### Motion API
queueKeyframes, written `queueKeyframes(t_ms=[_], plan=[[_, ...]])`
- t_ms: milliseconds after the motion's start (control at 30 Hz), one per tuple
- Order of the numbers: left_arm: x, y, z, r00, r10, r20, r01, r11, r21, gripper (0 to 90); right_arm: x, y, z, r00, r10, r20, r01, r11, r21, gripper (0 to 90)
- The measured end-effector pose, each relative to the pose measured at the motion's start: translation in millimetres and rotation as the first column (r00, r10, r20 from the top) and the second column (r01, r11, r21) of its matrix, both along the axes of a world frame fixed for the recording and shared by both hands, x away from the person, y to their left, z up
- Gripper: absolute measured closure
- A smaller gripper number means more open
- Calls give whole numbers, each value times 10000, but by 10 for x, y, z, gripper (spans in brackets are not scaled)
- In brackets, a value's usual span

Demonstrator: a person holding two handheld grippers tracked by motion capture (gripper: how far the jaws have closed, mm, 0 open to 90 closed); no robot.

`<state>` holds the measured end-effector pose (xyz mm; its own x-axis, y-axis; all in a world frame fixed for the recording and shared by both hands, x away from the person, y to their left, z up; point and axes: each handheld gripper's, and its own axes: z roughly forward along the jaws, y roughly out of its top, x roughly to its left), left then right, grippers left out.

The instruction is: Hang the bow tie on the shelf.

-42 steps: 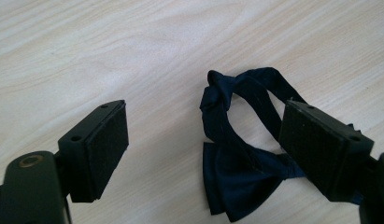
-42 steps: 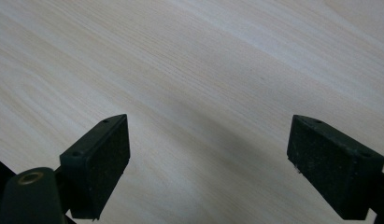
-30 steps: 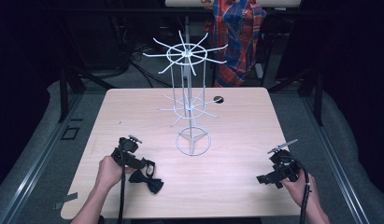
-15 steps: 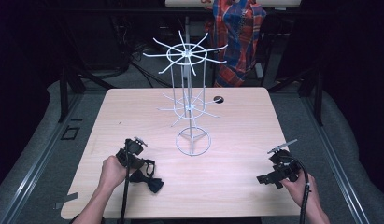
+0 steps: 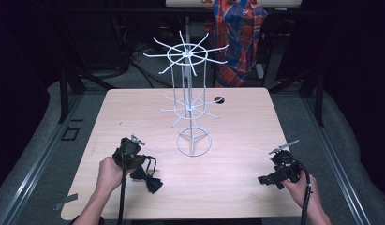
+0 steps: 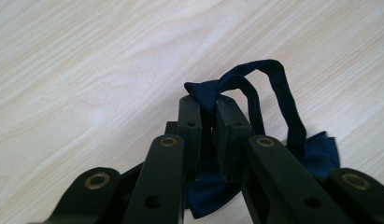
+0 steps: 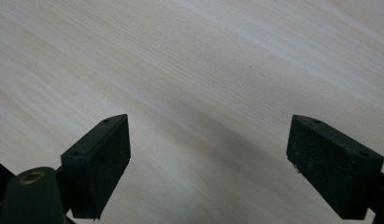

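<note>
Left gripper view: left gripper (image 6: 208, 112) is pinching bow tie (image 6: 213, 91) strap; w/ right gripper (image 7: 208, 163) idling spread, lifting slowly is keeping fabric from slipping near rack (image 5: 188, 110).

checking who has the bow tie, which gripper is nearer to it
Left. The left gripper has its fingers shut on the bow tie strap. The right gripper sits open across the table, well apart from it.
</note>
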<state>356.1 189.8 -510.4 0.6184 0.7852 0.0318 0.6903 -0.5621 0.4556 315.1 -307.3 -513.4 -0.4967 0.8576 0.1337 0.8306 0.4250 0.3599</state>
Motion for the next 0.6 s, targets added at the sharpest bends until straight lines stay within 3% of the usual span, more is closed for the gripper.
queueKeyframes(t_ms=[367,400,600], plan=[[-61,-5,95,9989,-90,450,107,9993,-366,820,1,0,-2,10000,23,6,-23,10000,-65,134],[-64,-2,99,9988,-90,475,110,9991,-409,820,-2,11,-11,10000,-66,16,66,9998,193,134],[-93,7,151,9977,-71,667,108,9984,-562,820,-5,17,-9,10000,-50,-1,50,9998,217,134]])
